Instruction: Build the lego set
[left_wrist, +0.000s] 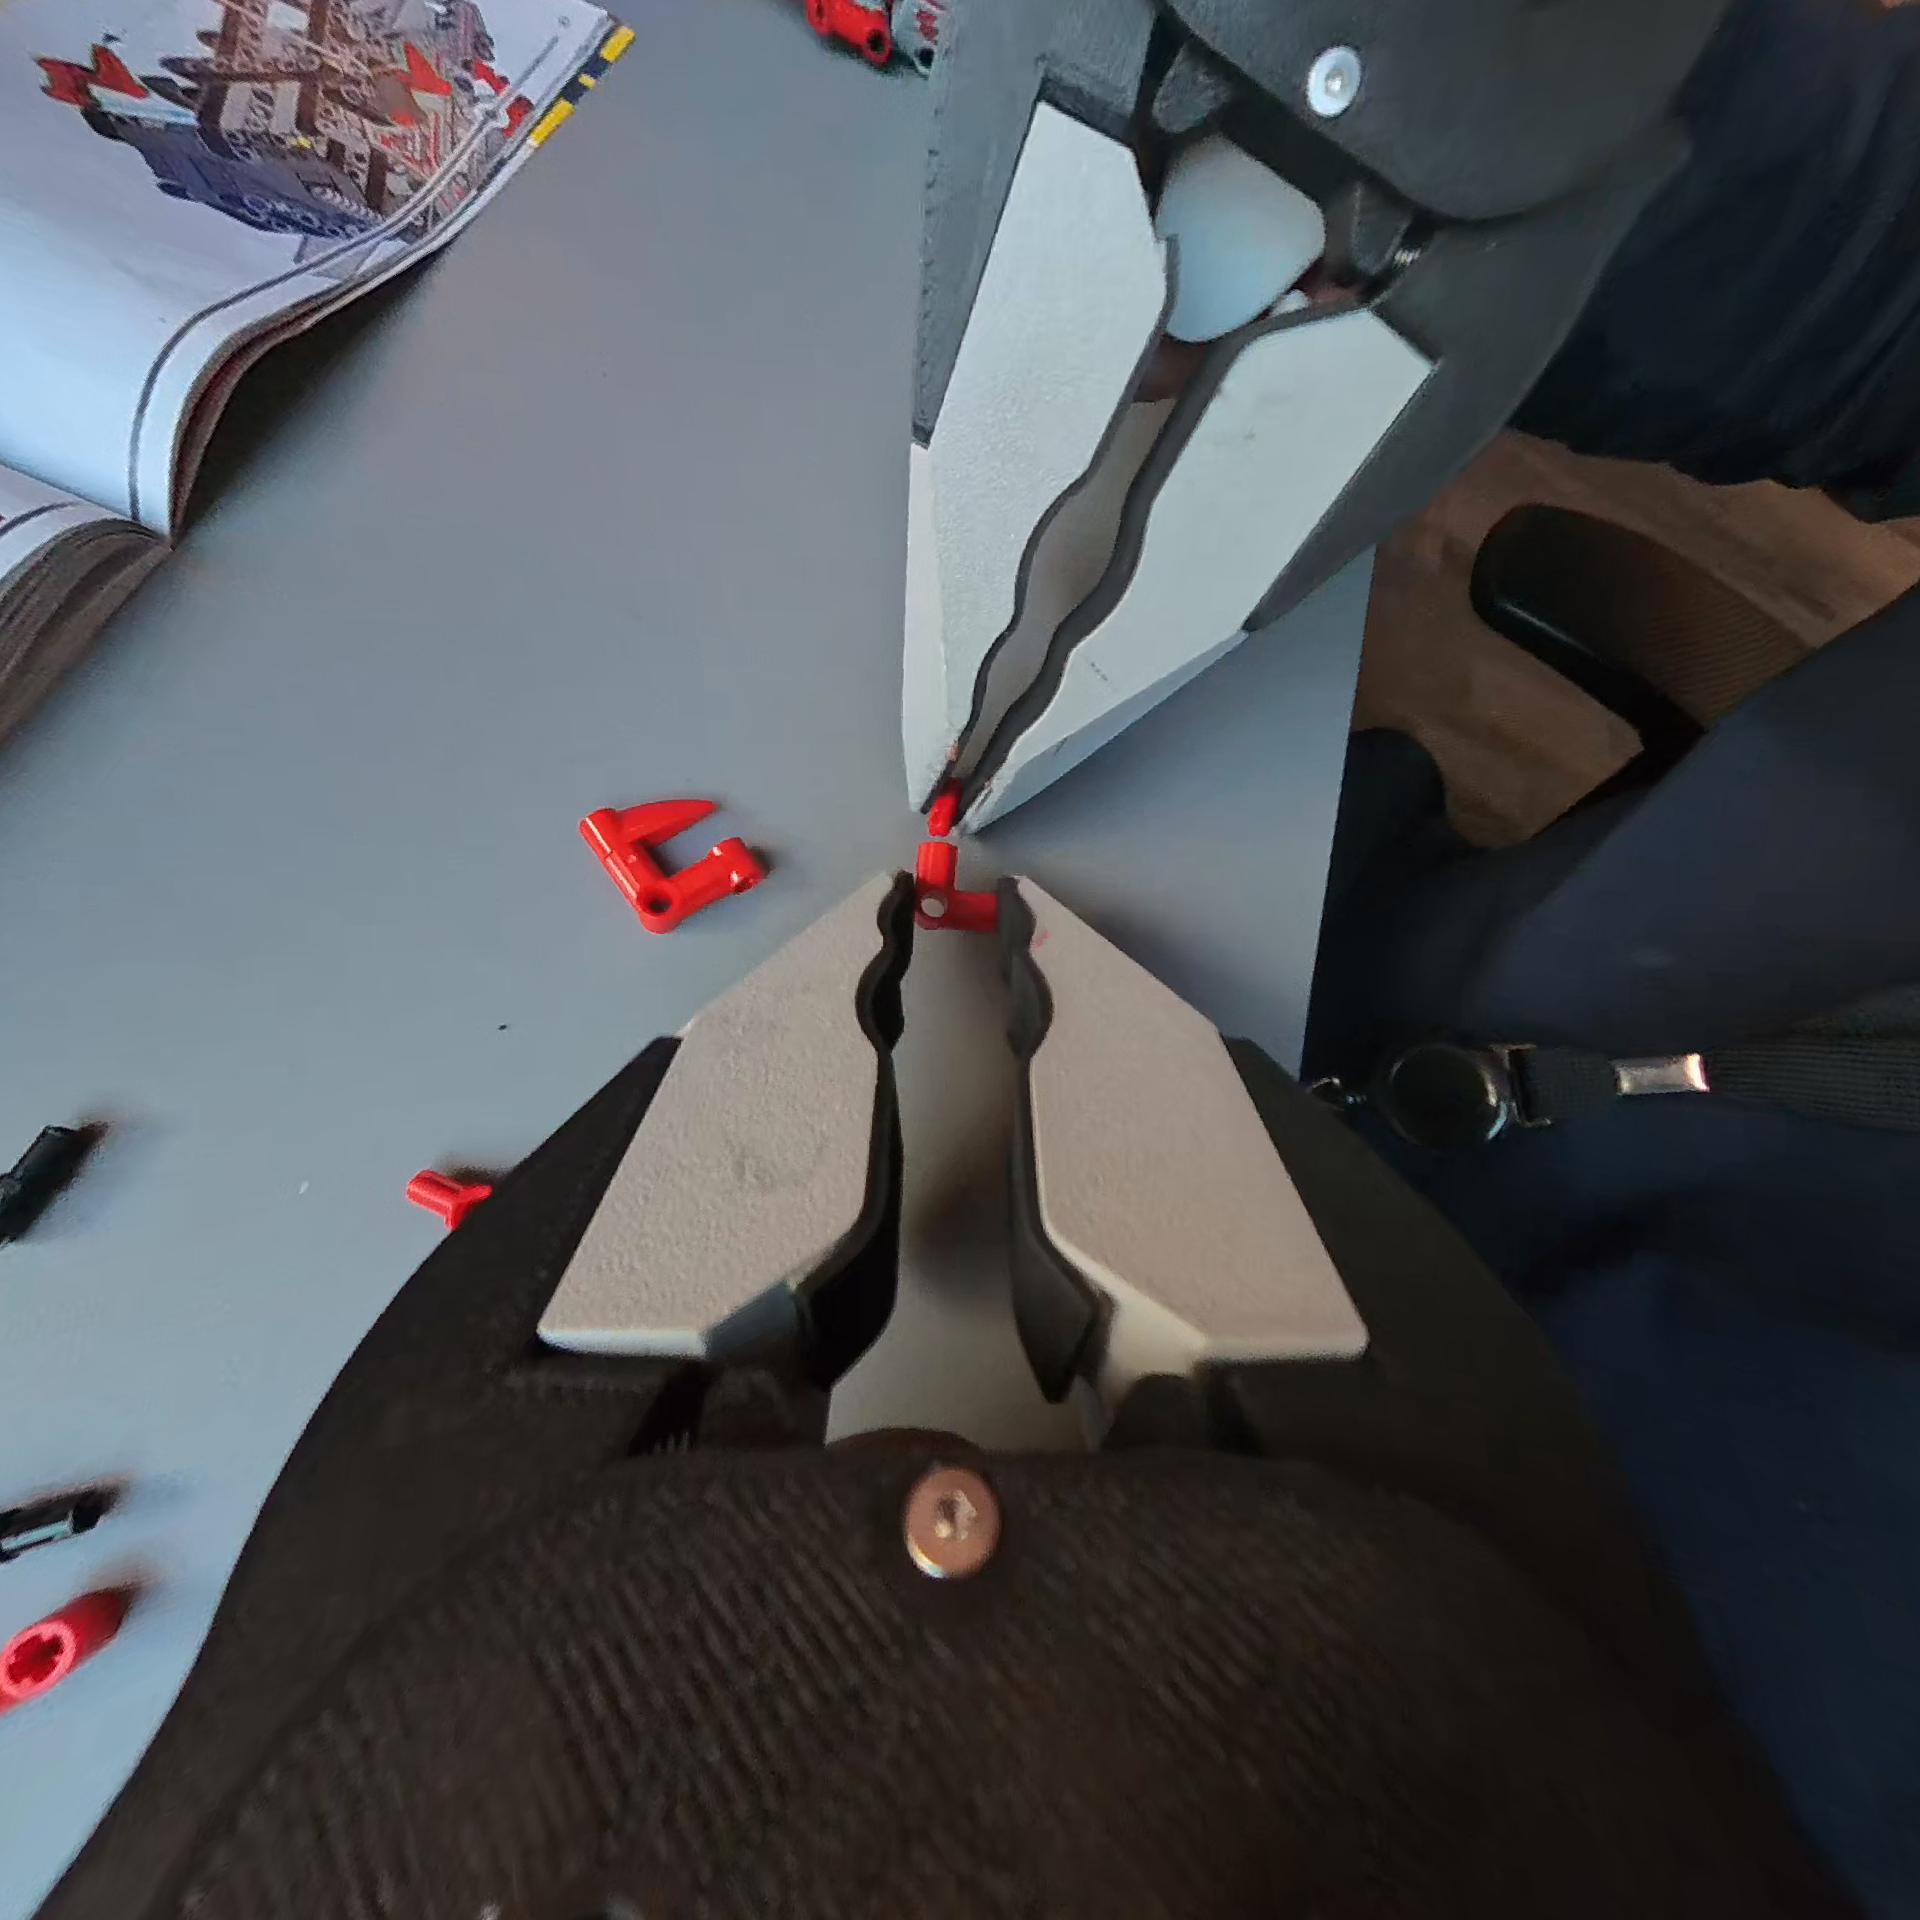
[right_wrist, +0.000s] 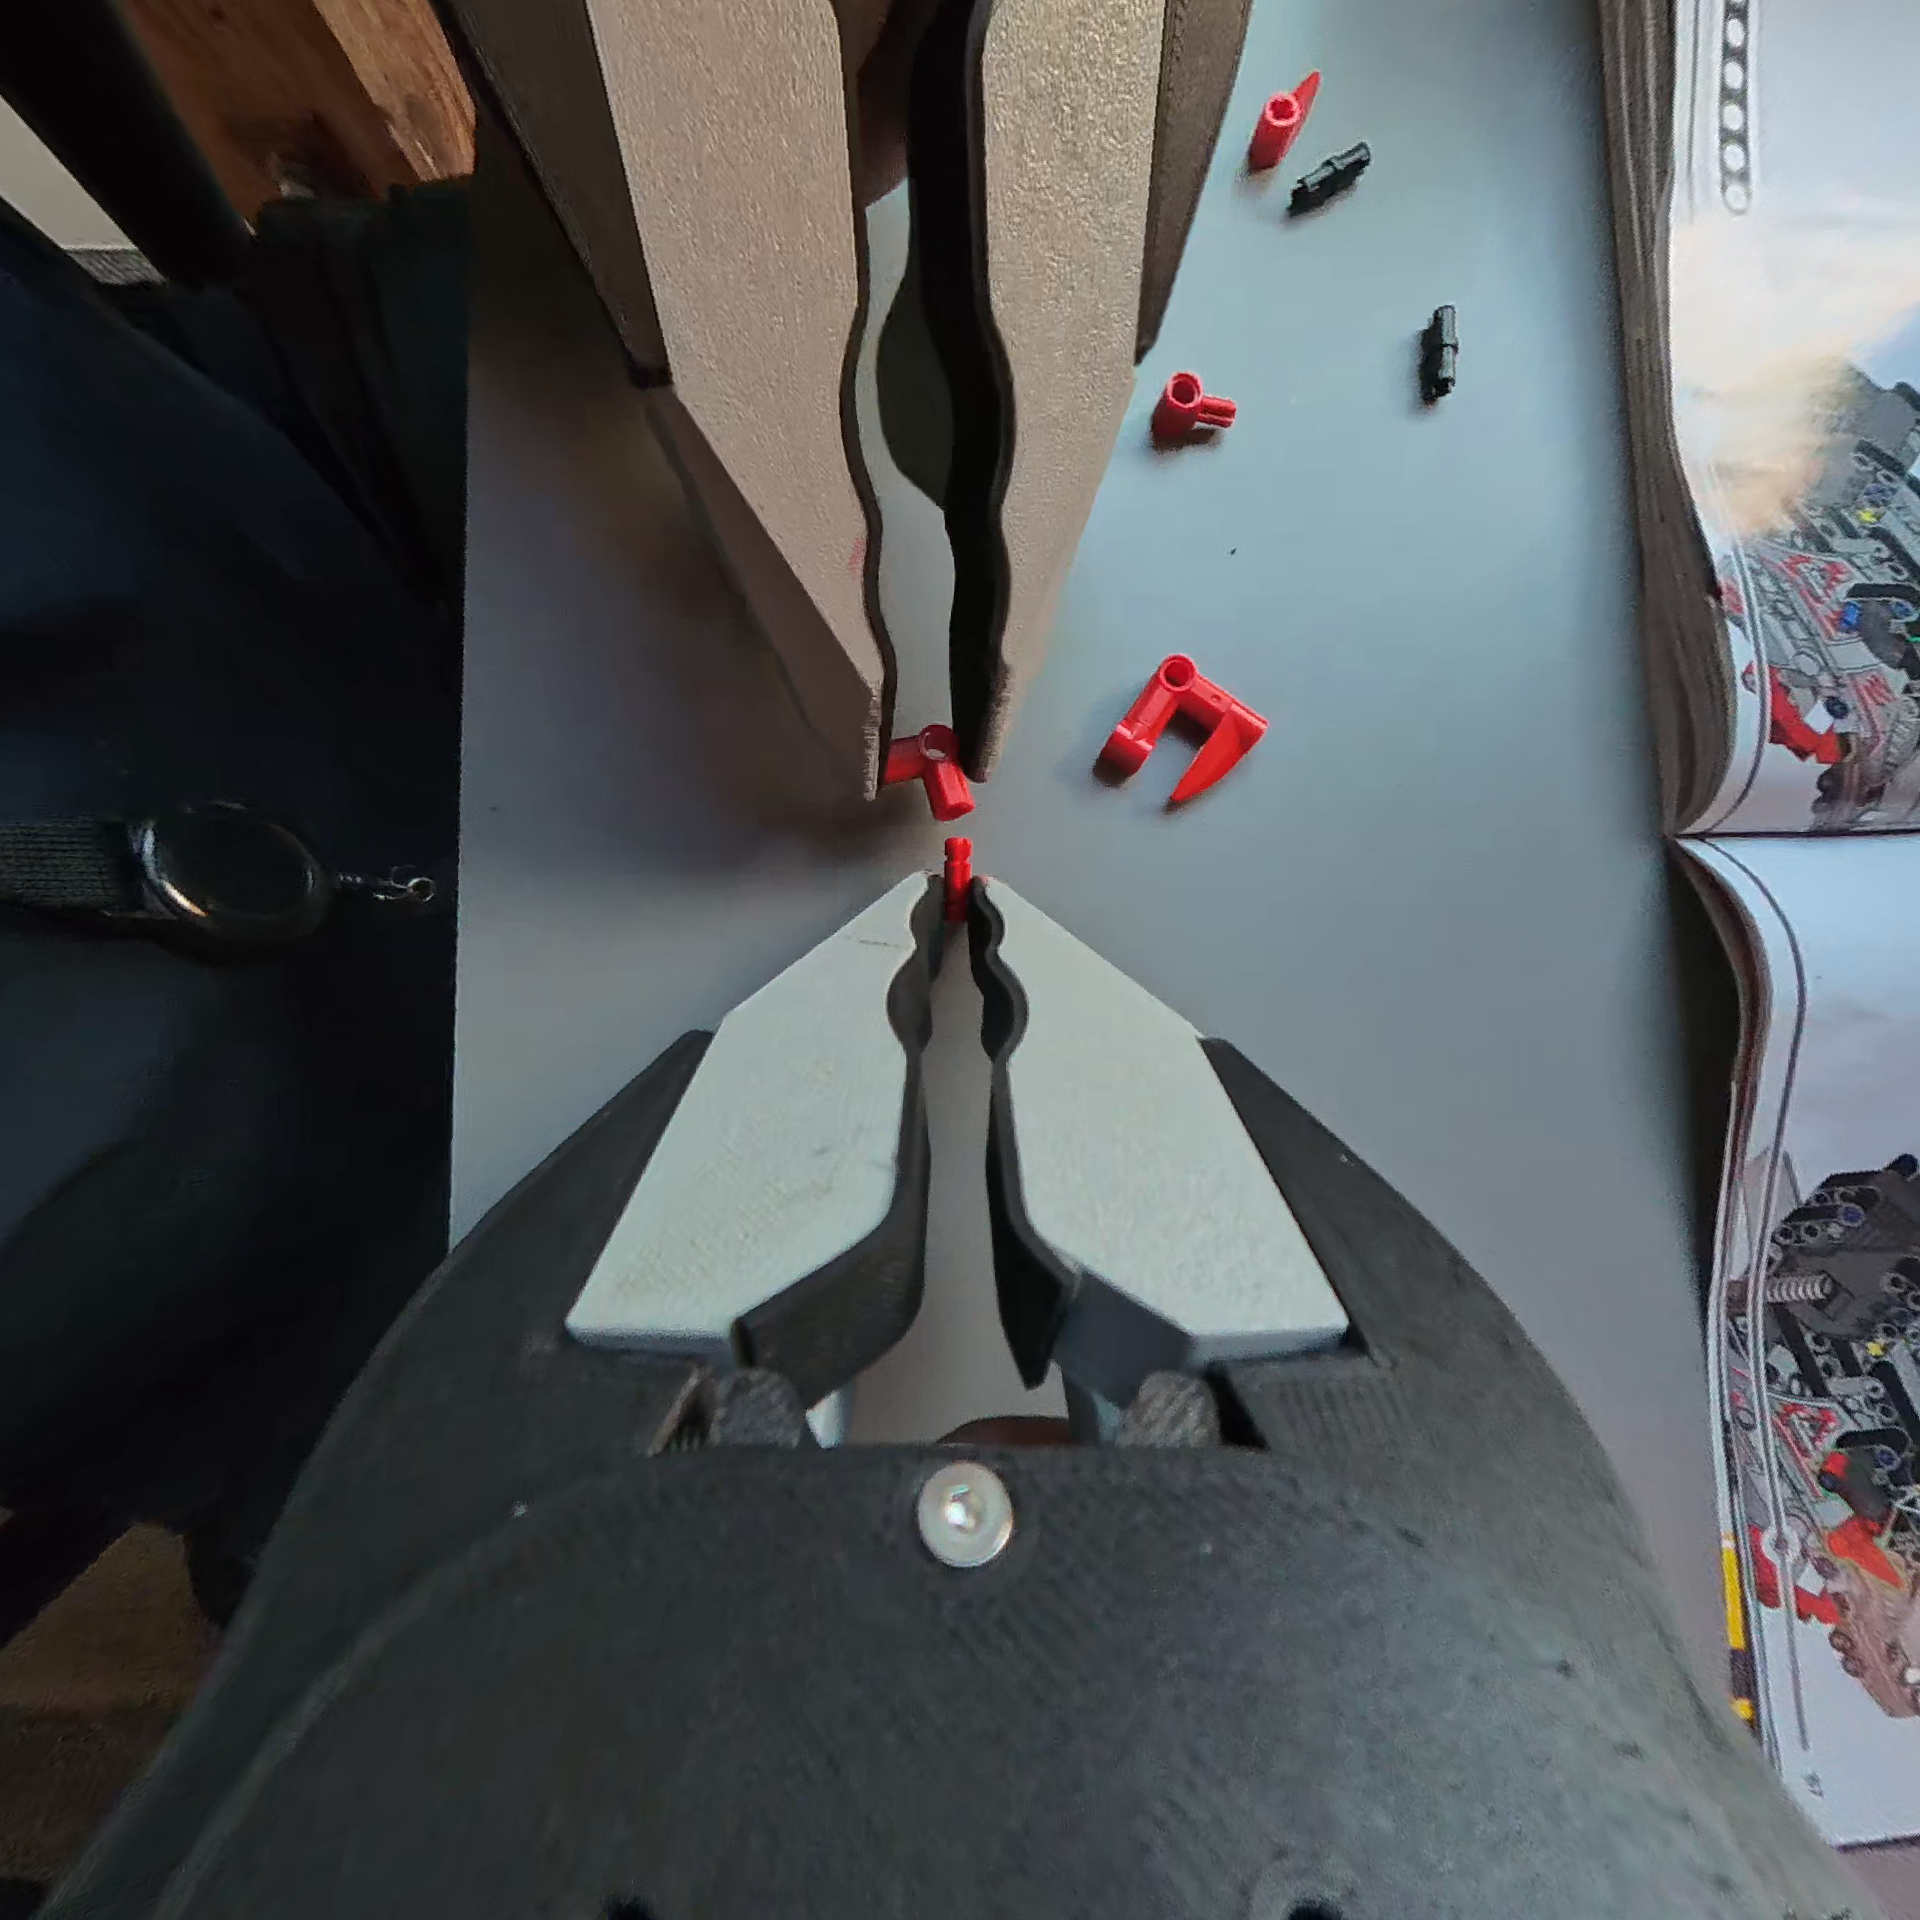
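two tongs tip to tip: left tongs (left_wrist: 951, 894) clenched on red connector (left_wrist: 948, 902), right tongs (right_wrist: 958, 891) on red pin (right_wrist: 957, 865); slight misalignment, likely pin slip onto desk (right_wrist: 1403, 935).

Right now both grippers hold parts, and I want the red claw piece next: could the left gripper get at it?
Probably not yet: the left gripper is shut on the red connector. The path to the red claw piece looks clear.

Both wrist views face each other closely, sharing the grey table (left_wrist: 416, 675).
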